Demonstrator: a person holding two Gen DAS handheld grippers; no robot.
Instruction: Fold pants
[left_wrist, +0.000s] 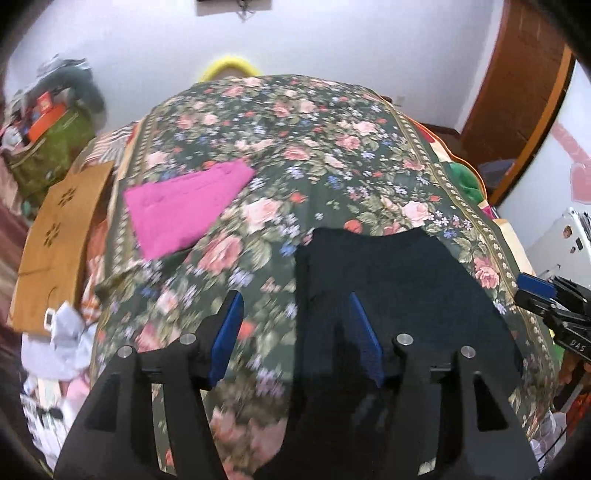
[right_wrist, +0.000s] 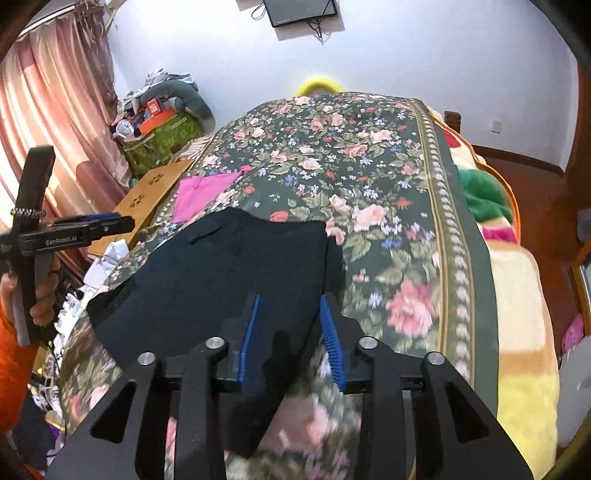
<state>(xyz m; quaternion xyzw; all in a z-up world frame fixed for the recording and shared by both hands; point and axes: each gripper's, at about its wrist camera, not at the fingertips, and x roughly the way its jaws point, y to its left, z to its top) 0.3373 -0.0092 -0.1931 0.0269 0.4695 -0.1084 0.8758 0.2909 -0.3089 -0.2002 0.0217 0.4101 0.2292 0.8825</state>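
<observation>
A: How are the fingers seen at the bottom of the frames?
B: The left gripper (left_wrist: 297, 328) and right gripper (right_wrist: 290, 332) are held spread, nothing gripped.
A: And beyond?
B: Dark pants (right_wrist: 229, 266) are laid on the floral bed (right_wrist: 369, 177); a pink cloth (left_wrist: 184, 206) is seen upper left.

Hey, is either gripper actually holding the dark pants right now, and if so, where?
Neither. The left gripper and right gripper both stand open over the dark pants, nothing pinched between their pads.
</observation>
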